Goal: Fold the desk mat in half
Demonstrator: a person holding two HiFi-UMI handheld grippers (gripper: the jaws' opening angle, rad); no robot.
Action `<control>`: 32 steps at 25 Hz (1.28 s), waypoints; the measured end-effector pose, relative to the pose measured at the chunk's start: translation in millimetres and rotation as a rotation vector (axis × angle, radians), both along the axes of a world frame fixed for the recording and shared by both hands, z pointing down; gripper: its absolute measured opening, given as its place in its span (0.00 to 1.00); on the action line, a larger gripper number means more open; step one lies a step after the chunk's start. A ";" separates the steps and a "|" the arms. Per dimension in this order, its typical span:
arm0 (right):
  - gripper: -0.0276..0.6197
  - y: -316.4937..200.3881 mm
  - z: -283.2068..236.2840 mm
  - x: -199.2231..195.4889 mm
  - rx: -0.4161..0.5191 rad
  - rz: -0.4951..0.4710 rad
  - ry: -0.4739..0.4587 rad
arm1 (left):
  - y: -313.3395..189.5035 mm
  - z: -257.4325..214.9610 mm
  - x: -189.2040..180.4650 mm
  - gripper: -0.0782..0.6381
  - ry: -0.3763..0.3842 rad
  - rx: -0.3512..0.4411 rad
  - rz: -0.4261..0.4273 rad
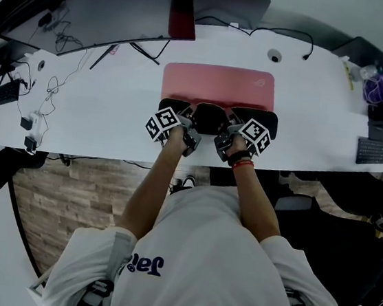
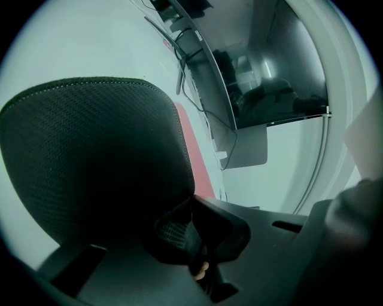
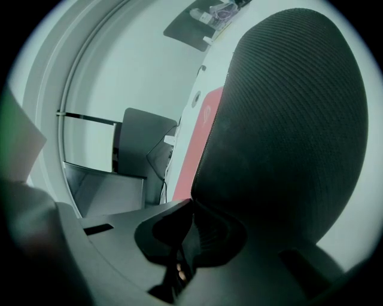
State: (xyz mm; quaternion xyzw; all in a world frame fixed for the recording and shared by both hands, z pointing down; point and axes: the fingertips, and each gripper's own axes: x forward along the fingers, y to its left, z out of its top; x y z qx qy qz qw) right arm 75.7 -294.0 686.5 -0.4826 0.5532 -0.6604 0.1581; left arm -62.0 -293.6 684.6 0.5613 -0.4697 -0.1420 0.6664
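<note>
The desk mat (image 1: 218, 83) lies on the white desk (image 1: 98, 120), pink side up. Its near edge is lifted and turned over toward the far side, so the black underside (image 1: 210, 116) shows as a dark strip. My left gripper (image 1: 186, 120) is shut on the left part of that raised edge, and my right gripper (image 1: 232, 128) on the right part. In the left gripper view the black woven underside (image 2: 96, 161) fills the left, pinched at the left gripper (image 2: 192, 206). The right gripper view shows the underside (image 3: 287, 131) likewise, pinched at the right gripper (image 3: 192, 209).
A dark monitor (image 1: 92, 5) and a grey laptop (image 1: 230, 5) stand behind the mat, with cables (image 1: 142, 49) trailing across the desk. A small keyboard (image 1: 373, 152) and a purple object (image 1: 377, 87) sit at the far right. A round grommet (image 1: 275, 56) lies beyond the mat.
</note>
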 end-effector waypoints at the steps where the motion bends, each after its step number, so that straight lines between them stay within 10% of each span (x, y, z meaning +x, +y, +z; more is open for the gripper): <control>1: 0.09 -3.2 -0.5 0.0 0.002 -0.002 0.000 | -3.3 -0.2 0.0 0.14 0.000 0.002 -0.001; 32: 0.09 -78.9 -2.5 -3.5 0.026 -0.010 -0.039 | -77.5 -2.0 -4.9 0.14 0.008 0.041 -0.036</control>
